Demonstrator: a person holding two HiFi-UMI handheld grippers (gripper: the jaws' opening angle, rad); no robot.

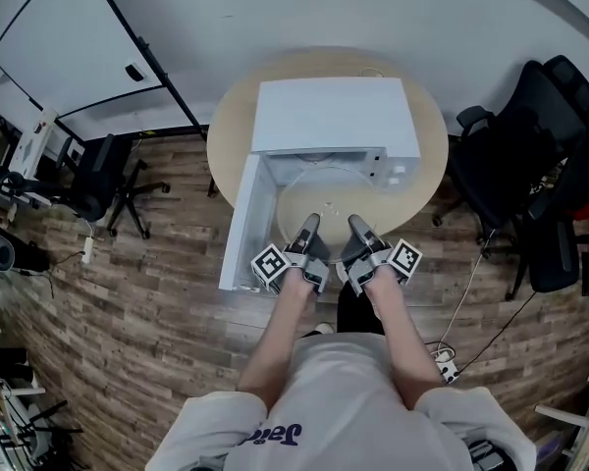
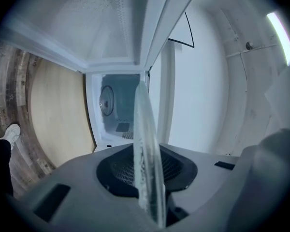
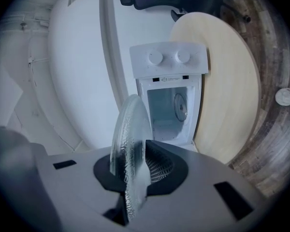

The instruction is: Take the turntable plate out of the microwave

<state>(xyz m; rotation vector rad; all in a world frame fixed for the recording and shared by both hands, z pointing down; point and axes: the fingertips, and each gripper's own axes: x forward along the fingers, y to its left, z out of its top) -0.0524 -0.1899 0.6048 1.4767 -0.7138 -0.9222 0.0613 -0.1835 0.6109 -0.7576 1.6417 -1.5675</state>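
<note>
- As I read it through both gripper views, the turntable plate (image 1: 319,192) sits level just outside the microwave (image 1: 334,116), between its open mouth and me.
- The left gripper (image 1: 307,227) is clamped on the plate's near rim and the right gripper (image 1: 358,226) grips beside it. The glass reaches away from both equally.
- The cavity (image 3: 166,111) looks empty, and the door (image 1: 240,229) hangs open on my left.
- I judge the plate is clear of the cavity and now needs a bare spot on the table (image 1: 231,140).

the microwave (image 1: 334,116) is finished in white, the worktop (image 1: 231,135) in pale beige; the floor (image 1: 128,292) is patterned with brown planks; the clear turntable plate (image 3: 128,129) is stippled.
</note>
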